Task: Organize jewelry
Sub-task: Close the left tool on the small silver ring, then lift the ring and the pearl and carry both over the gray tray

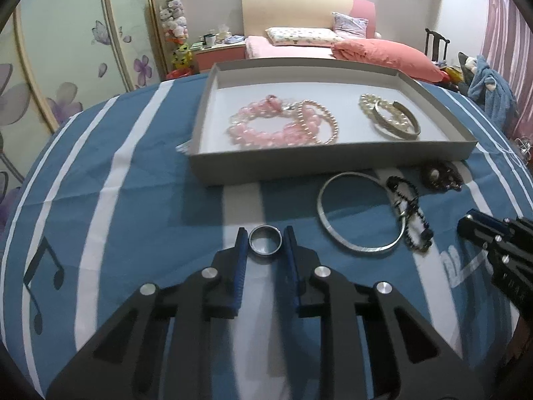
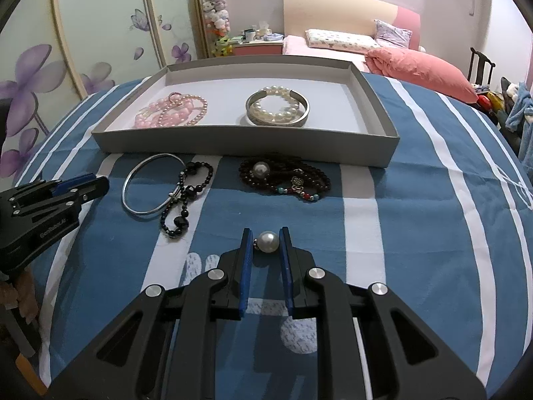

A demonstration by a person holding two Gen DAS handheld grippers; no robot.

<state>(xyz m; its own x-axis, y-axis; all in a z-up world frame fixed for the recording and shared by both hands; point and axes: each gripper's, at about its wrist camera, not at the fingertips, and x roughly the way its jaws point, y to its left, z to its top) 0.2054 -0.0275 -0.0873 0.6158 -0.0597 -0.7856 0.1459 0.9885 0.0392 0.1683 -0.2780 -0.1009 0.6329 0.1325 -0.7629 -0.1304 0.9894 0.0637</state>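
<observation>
My left gripper [image 1: 266, 243] is shut on a small silver ring [image 1: 265, 252], held by its sides low over the blue striped cloth. My right gripper [image 2: 266, 243] is shut on a single white pearl [image 2: 268, 241] with a tiny metal fitting. Beyond them stands a grey tray [image 1: 333, 165] [image 2: 233, 149] holding pink bead bracelets [image 1: 266, 128] [image 2: 173, 111] and a pearl bracelet inside a silver cuff [image 1: 396, 123] [image 2: 276, 106]. On the cloth in front of the tray lie a thin silver bangle [image 1: 363, 250] [image 2: 140, 212], a black bead bracelet [image 1: 413, 220] [image 2: 186, 196] and a dark bead necklace [image 1: 439, 175] [image 2: 283, 176].
The right gripper [image 1: 464, 225] shows at the right edge of the left wrist view, the left gripper [image 2: 103, 181] at the left edge of the right wrist view. The round table's cloth [image 1: 133, 200] drops off at the far edge. Behind are a bed [image 1: 299, 46] and a flowered wardrobe [image 1: 66, 50].
</observation>
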